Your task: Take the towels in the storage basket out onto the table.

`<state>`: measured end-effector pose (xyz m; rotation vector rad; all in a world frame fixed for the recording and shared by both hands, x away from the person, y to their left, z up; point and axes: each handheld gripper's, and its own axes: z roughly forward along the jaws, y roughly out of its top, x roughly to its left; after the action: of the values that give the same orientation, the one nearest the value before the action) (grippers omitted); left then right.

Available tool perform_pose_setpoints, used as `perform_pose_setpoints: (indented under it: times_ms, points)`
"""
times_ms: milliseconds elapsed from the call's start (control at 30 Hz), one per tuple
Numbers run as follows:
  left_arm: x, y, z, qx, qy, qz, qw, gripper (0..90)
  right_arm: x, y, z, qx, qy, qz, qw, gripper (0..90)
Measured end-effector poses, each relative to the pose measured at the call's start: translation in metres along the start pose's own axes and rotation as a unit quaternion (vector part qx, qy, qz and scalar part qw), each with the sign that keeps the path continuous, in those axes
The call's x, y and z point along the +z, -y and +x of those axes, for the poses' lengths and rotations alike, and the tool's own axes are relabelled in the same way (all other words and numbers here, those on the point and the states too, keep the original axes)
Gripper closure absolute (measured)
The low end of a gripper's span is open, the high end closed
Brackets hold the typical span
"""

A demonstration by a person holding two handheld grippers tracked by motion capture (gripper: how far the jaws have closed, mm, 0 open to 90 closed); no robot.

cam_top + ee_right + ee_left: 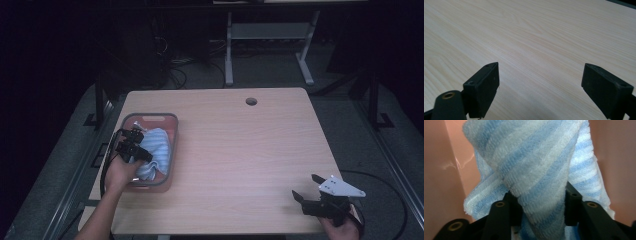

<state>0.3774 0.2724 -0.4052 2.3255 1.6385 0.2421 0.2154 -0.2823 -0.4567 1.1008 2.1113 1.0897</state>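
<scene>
A blue-and-white striped towel (156,150) lies bunched in a pink basket with a grey rim (150,116) at the table's left side. My left gripper (141,145) reaches into the basket from the near side. In the left gripper view a fold of the towel (534,167) runs between the two black jaws, and my left gripper (540,202) is shut on it. My right gripper (306,186) hovers over the table's near right corner. Its jaws stand wide apart above bare wood, right gripper (540,82) open and holding nothing.
The wooden table (240,150) has a round cable hole (251,101) near its far edge. Pink basket walls (439,170) rise close on both sides of the towel. Beyond the table stand desk legs (229,50) and floor cables.
</scene>
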Motion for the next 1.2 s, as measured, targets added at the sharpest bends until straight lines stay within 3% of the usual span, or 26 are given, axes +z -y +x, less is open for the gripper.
perform_pose_setpoints:
  times_ms: [333,633,900,933,1067,1200]
  points:
    - [0.001,0.001,0.002,0.011,0.014,0.008,0.9998,68.1,0.000,0.000,0.000,0.001,0.000,0.000,1.0000,14.2]
    - [-0.009,0.009,0.007,0.000,0.035,-0.023,0.9991,69.4,0.001,-0.001,0.002,0.003,0.001,0.001,1.0000,14.2]
    - [-0.029,0.022,0.012,-0.003,0.055,-0.064,0.9964,69.5,0.002,-0.001,0.004,0.002,0.002,0.002,1.0000,14.3]
    - [-0.033,0.024,0.015,-0.011,0.064,-0.076,0.9950,69.5,0.002,-0.001,0.003,0.001,0.004,0.002,1.0000,14.2]
    - [-0.038,0.028,0.019,-0.019,0.076,-0.090,0.9928,69.5,0.001,-0.001,0.002,0.003,0.006,0.002,1.0000,14.2]
    - [-0.043,0.030,0.020,-0.020,0.090,-0.107,0.9900,69.5,0.001,-0.001,0.002,0.004,0.007,0.003,1.0000,14.2]
